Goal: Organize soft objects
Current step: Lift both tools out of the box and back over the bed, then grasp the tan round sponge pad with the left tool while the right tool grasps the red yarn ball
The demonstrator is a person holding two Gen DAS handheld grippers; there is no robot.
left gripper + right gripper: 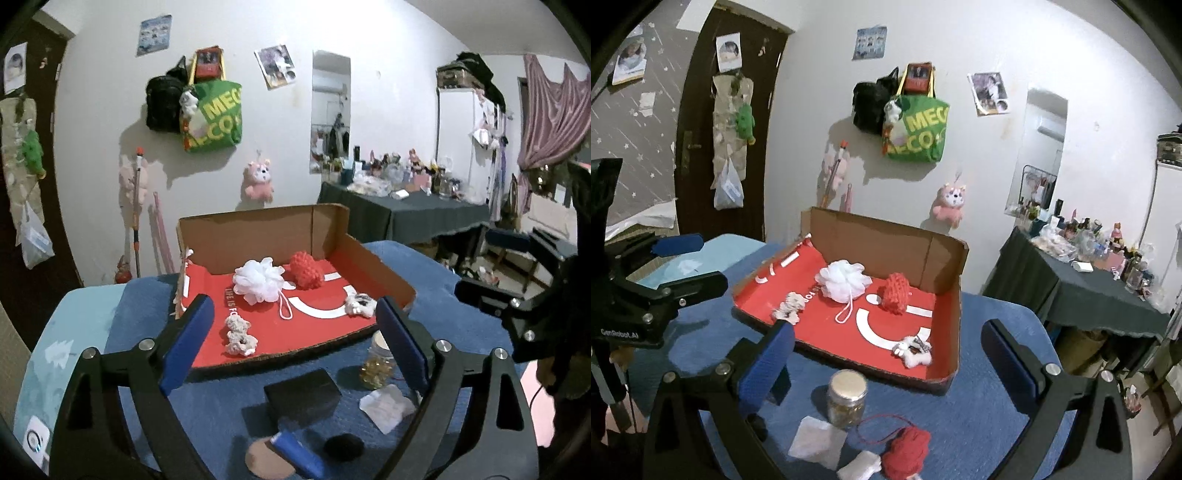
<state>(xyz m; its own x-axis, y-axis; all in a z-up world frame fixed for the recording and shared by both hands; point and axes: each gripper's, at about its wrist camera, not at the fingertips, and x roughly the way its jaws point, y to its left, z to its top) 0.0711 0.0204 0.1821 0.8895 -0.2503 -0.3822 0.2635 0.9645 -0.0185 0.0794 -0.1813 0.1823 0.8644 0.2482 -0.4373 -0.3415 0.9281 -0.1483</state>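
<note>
An open cardboard box (pixel 258 232) with a red floor sits on the blue table cover. Inside lie a white mesh pouf (pixel 258 280), a red knitted piece (pixel 306 270), a pale pink plush (pixel 238 336) and a small white plush (pixel 360 304). My left gripper (pixel 293 301) is open and empty, raised in front of the box. My right gripper (pixel 888 326) is also open and empty, facing the box (pixel 879 240) from the near right. Below it lie a red yarn ball (pixel 907 452) and a white soft piece (pixel 858 467) on the cover.
In front of the box stand a glass jar (pixel 847 398), a white packet (pixel 818 441), a black block (pixel 303 397), a blue tube (pixel 295 456) and a black round thing (pixel 343 446). A cluttered dark-clothed table (pixel 406 218) stands to the right, with bags on the wall behind.
</note>
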